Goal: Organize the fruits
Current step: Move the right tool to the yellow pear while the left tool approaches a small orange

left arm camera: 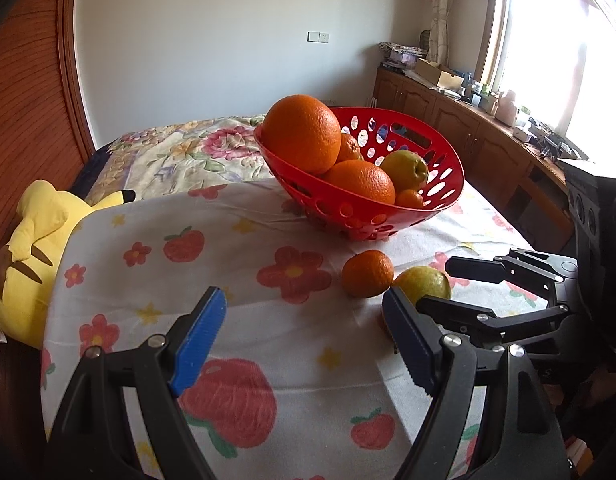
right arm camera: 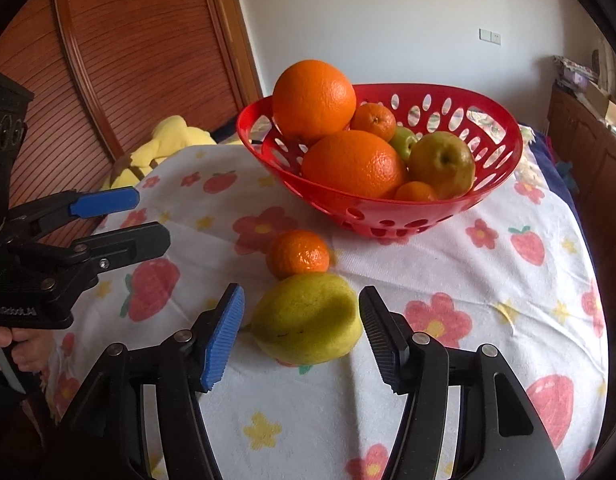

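Right gripper (right arm camera: pixel 301 340) partly hides pear (left arm camera: pixel 424 282).

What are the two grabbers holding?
Nothing. The right gripper is open around the yellow-green pear, pads not touching it. The left gripper is open over bare cloth.

Black hand-held gripper (right arm camera: pixel 303 336), ribbed blue pads (right arm camera: pixel 223 338), silver screws.

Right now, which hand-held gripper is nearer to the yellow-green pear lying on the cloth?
Right. The right hand-held gripper has its open fingers on either side of the pear, not pressing it. The left hand-held gripper hovers open beside it, over bare cloth, the pear just past its right finger.
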The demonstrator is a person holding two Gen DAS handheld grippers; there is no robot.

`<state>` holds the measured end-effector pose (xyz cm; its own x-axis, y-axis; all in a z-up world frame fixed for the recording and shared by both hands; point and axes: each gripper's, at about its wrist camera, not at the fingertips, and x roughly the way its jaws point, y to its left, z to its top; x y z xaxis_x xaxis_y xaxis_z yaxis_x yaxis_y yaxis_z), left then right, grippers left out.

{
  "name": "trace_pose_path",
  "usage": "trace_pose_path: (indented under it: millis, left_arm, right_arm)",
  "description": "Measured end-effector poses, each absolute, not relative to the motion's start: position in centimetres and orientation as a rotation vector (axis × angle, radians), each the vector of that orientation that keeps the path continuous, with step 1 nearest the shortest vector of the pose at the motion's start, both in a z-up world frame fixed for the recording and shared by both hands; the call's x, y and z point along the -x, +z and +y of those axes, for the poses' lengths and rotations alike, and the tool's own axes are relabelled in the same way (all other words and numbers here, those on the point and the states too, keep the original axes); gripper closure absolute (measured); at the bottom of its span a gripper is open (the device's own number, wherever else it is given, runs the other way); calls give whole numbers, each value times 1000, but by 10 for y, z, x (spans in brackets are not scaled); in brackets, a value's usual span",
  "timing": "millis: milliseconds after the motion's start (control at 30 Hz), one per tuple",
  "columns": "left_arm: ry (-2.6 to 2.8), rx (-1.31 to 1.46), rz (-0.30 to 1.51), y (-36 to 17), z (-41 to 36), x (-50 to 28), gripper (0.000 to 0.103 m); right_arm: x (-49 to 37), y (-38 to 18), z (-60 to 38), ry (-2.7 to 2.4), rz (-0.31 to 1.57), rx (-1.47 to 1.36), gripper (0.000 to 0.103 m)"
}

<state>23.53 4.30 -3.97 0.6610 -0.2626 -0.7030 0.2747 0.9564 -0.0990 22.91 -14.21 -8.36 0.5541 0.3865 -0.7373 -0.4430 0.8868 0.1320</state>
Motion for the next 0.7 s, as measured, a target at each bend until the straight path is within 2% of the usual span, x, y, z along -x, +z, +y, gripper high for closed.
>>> trace_pose_path:
  millis: [467,700]
  left_arm:
    - [-310,-15,817,-49,41,-234,22]
    - [-306,-14,818,-49,42,-234,22]
  right_arm:
    - [-237,-105,-139,496,927,46,32]
    - [-235,-114,-130,501,946,54,33]
